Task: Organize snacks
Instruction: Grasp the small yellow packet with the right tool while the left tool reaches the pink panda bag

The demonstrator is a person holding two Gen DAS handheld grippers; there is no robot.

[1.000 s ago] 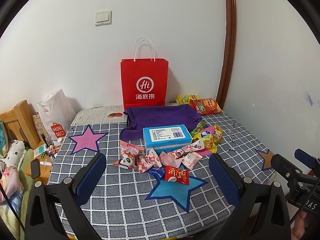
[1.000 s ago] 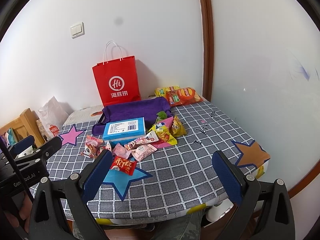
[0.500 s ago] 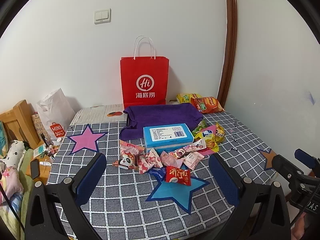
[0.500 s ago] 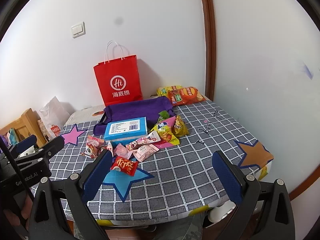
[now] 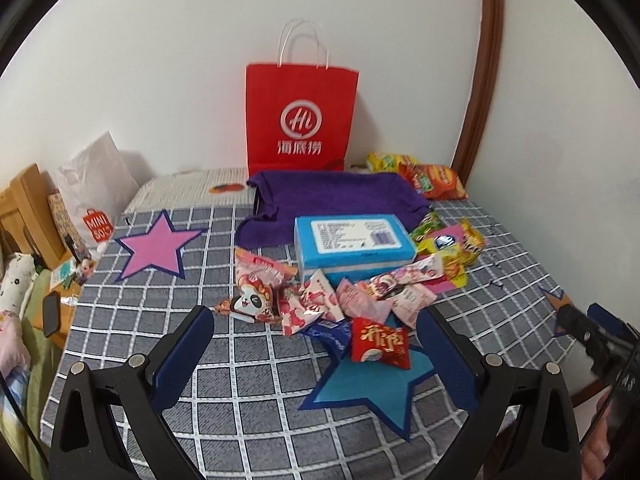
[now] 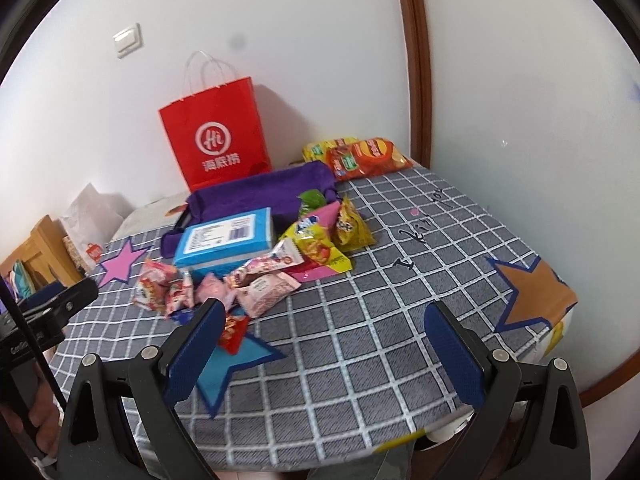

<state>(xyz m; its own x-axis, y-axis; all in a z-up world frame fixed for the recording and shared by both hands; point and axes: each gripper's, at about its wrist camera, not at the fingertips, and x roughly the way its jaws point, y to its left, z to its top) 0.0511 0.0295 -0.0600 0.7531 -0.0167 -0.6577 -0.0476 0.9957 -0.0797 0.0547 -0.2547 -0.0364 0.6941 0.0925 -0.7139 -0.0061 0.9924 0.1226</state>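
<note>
Right wrist view: left finger (image 6: 192, 344) is covering most of red packet (image 6: 234, 332); purple cloth (image 5: 332, 196) is hiding whatever's underneath.

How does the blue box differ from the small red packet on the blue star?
The blue box is rigid, flat-topped and bulkier; the small red packet is a soft crinkled pouch. The box bears a white printed label, the packet gold characters. The box sits farther back against the purple cloth; the packet is nearest the grippers. Both lie untouched on the table.

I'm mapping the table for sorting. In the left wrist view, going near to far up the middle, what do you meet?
Blue star → red snack packet → blue box → purple cloth → red paper bag against the wall.
</note>
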